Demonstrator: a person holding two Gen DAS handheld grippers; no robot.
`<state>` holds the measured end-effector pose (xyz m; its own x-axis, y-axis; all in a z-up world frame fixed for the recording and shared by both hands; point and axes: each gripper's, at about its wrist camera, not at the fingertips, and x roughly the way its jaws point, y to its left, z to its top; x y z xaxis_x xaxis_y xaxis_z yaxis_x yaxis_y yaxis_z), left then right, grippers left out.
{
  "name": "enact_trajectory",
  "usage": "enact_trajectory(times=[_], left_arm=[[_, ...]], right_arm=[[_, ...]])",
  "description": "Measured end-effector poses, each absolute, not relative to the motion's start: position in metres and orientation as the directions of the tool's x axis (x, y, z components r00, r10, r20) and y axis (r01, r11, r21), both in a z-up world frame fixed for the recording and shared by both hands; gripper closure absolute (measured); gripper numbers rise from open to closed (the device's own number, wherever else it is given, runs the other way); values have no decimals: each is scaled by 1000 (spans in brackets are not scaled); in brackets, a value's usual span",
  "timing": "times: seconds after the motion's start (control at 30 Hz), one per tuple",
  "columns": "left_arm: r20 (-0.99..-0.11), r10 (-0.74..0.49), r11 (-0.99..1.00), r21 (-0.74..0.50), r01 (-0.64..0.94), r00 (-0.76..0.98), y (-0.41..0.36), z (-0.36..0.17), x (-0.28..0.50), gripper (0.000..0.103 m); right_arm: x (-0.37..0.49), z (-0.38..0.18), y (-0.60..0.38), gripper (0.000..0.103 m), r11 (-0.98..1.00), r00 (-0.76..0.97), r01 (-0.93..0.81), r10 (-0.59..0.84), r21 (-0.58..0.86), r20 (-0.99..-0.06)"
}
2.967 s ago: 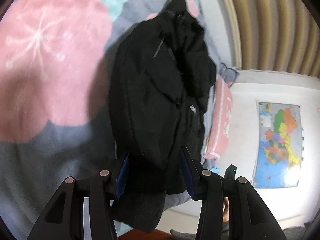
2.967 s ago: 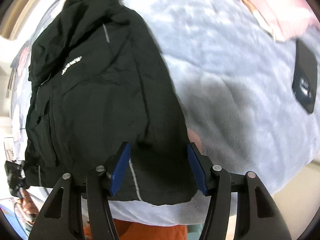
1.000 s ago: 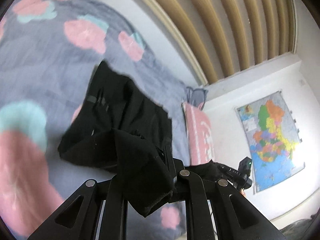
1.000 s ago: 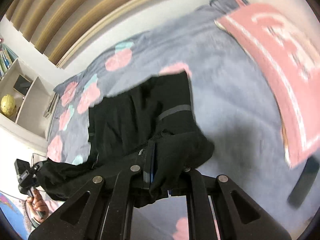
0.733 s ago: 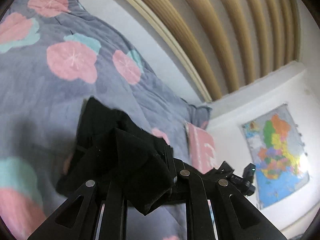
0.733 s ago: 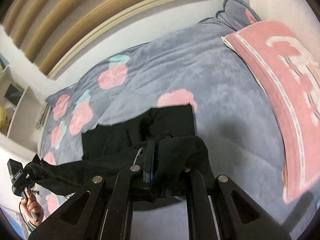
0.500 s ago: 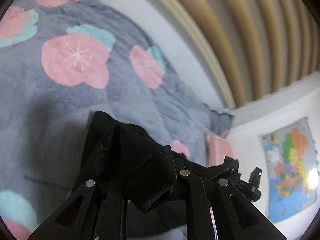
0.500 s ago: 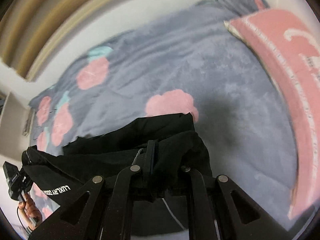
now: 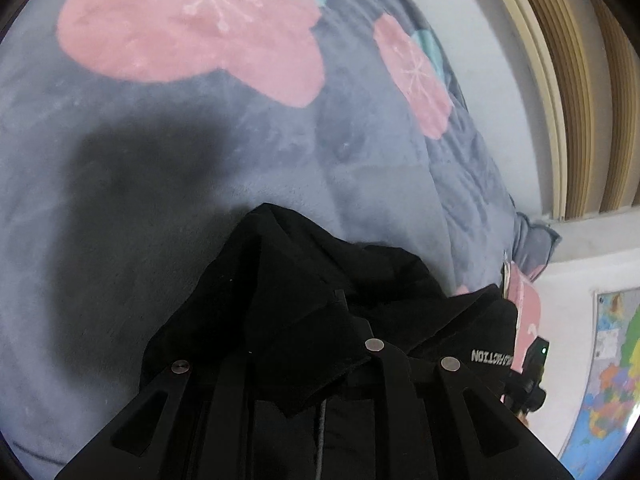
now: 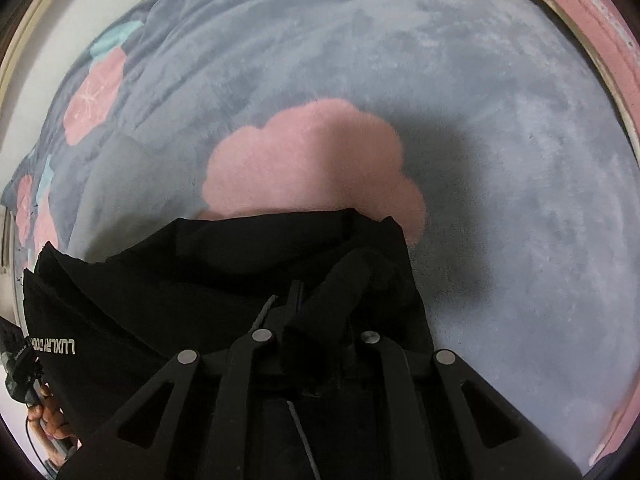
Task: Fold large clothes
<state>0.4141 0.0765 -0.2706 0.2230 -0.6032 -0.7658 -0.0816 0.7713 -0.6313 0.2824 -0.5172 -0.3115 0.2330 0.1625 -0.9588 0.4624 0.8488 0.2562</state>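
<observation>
While both grippers come down from mid-air, the black jacket point(image 9: 304, 304) now lands doubled over itself on the grey flowered blanket point(image 9: 168, 168), low centre in both views. Left gripper point(image 9: 296, 340) pinches one corner but its jaws are opening; right gripper point(image 10: 320, 320) stays clamped on the other. Fold looks laid, release seems next. Pink pillow point(image 10: 592, 12) upper right, clear.

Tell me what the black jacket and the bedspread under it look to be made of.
Black jacket: thin woven synthetic, probably nylon or polyester; matte, with crisp folds and white printed lettering. Bedspread: soft plush fleece, judging by its fuzzy nap and brushed streaks; grey-blue with pink flower shapes.
</observation>
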Motion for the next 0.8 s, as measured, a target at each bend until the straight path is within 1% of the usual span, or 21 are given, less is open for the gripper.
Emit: enact_trajectory(times=[0.13,0.2,0.23,0.3,0.33,0.37,0.4,0.47,0.5,0.53,0.57,0.6,0.63,0.67,0.73,0.8], left_arm=[[-754,-628,763,-645,-41,192,79,-264,413,85],[-735,-659,739,-672,-48,160,86,-256,413,84],[-722,-677,724,-688,-45,146,92,-250,412,82],[-689,-713,693,-721,-23,131,102,-235,408,77],[-673,-729,678,-735,-7,125,108,-224,405,72],[-664,-738,669,-743,8,119,114,-214,401,66],[-663,-739,669,-743,15,117,116,-205,398,64],[-668,-733,677,-734,44,133,129,-185,390,62],[-669,-728,682,-728,62,152,140,-174,385,60],[-668,-725,684,-727,65,165,146,-167,383,51],[-671,-716,692,-719,67,194,155,-159,379,41],[-677,-698,707,-704,72,232,163,-152,376,38],[-685,-682,720,-690,75,256,168,-149,375,33],[-697,-665,736,-672,77,268,168,-149,376,32],[-713,-653,749,-658,78,255,162,-159,382,32],[-741,-631,771,-630,88,230,146,-173,392,32]], right_arm=[[277,-306,-524,91,843,241,450,204,295,-949],[273,-299,-532,88,824,248,459,241,333,-938],[270,-295,-537,87,803,255,473,269,363,-929],[263,-287,-547,79,765,275,493,316,415,-908],[258,-280,-551,77,753,290,492,331,436,-898],[253,-272,-555,73,747,304,487,340,452,-890],[245,-262,-558,70,744,321,479,346,466,-882],[230,-243,-563,58,736,356,459,361,498,-862],[223,-235,-566,50,728,374,452,370,516,-850],[215,-226,-569,45,715,402,443,382,541,-832],[208,-219,-573,35,704,429,431,390,564,-815],[203,-213,-574,29,705,450,421,384,571,-806],[202,-209,-573,27,724,454,414,361,552,-815],[202,-209,-572,27,752,442,407,335,519,-832],[212,-213,-563,27,809,400,382,290,446,-869],[223,-219,-554,27,851,389,343,255,397,-885]])
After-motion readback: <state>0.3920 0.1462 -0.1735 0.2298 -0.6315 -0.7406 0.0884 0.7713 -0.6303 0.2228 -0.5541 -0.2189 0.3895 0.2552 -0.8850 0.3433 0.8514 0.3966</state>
